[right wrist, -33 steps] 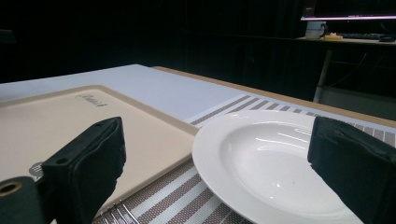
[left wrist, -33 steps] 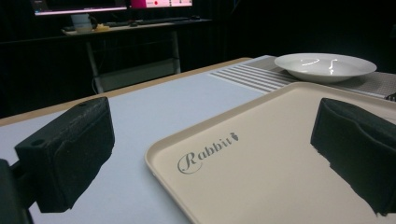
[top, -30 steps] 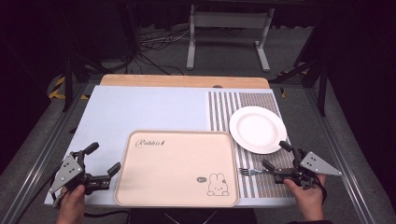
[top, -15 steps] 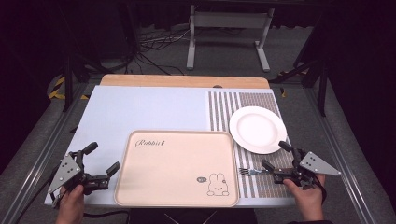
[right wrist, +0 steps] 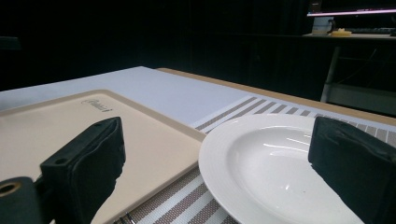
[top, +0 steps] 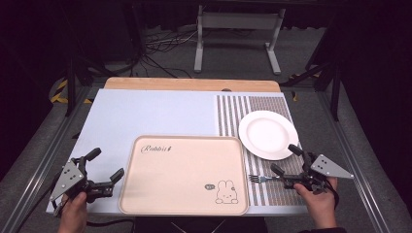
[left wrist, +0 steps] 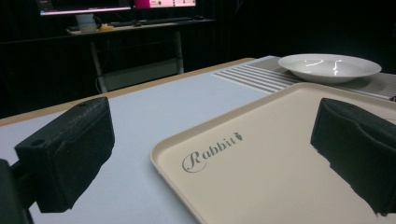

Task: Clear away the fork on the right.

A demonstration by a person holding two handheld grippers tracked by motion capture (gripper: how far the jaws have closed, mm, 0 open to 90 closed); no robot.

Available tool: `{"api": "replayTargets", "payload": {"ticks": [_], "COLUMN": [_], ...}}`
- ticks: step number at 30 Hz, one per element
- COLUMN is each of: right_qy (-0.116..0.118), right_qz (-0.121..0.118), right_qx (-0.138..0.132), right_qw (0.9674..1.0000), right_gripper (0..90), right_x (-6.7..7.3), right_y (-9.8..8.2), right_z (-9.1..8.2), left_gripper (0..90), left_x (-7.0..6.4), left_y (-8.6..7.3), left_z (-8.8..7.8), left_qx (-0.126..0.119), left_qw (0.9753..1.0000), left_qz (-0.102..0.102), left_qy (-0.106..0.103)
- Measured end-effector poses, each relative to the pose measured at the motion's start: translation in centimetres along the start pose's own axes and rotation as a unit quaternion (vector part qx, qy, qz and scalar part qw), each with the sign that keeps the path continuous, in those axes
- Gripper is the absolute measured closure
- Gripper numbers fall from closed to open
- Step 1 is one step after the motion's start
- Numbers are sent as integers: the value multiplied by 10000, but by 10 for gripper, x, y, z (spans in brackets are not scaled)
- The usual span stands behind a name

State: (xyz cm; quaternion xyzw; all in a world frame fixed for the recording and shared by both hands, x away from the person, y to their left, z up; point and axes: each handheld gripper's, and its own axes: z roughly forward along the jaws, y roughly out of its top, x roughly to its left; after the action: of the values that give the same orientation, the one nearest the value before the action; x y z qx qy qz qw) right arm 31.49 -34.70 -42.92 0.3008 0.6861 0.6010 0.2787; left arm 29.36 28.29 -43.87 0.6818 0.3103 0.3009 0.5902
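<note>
On the tabletop (top: 145, 111) before me: one beige tray (top: 184, 172), one white plate (top: 268, 134), one fork (top: 260, 178) on one striped placemat (top: 243, 109). My left gripper (top: 104, 165) and right gripper (top: 285, 159) both rest low with fingers spread wide, holding nothing; the fork lies just beside the right one.

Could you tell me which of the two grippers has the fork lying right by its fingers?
The right gripper: the fork lies on the striped mat at its near finger. The left gripper sits beside the tray.
</note>
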Motion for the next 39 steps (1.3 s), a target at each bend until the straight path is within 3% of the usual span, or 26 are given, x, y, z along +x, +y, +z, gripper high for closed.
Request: {"api": "replayTargets", "payload": {"ticks": [6,16,21,24,27,32,36,37,38,39], "right_qy": [127,284,379,485,654,820,914,922,922,957], "right_qz": [-95,-209,-353,-461,-646,-968,-1196,-1239,-1239,-1375], "right_qx": [209,313,523,785,1115,1726,2254,2325,2325,2602], "right_qw": [9997,9989,9973,9947,9895,9768,9626,9603,9603,9509], "right_gripper": [46,43,44,77,112,117,115,116,116,127], "right_x": [1,-1,-1,-2,-3,-4,-6,-6,-6,-6], "right_y": [11,32,40,46,55,74,84,85,85,88], "right_z": [9,26,33,34,34,35,39,39,39,42], "left_gripper": [2,1,2,2,2,2,2,2,2,1], "left_x": [0,0,0,0,0,-1,0,0,0,0], "left_y": [0,1,1,1,1,1,1,1,1,1], "left_z": [0,-1,-1,-1,0,0,-1,-1,-1,0], "left_qx": [17,17,25,24,19,13,8,6,6,8], "left_qw": [10000,10000,10000,10000,10000,10000,10000,10000,10000,10000], "left_qz": [26,32,25,32,32,32,34,37,37,39], "left_qy": [-14,-20,-5,-12,-17,-6,-3,-10,-10,-12]}}
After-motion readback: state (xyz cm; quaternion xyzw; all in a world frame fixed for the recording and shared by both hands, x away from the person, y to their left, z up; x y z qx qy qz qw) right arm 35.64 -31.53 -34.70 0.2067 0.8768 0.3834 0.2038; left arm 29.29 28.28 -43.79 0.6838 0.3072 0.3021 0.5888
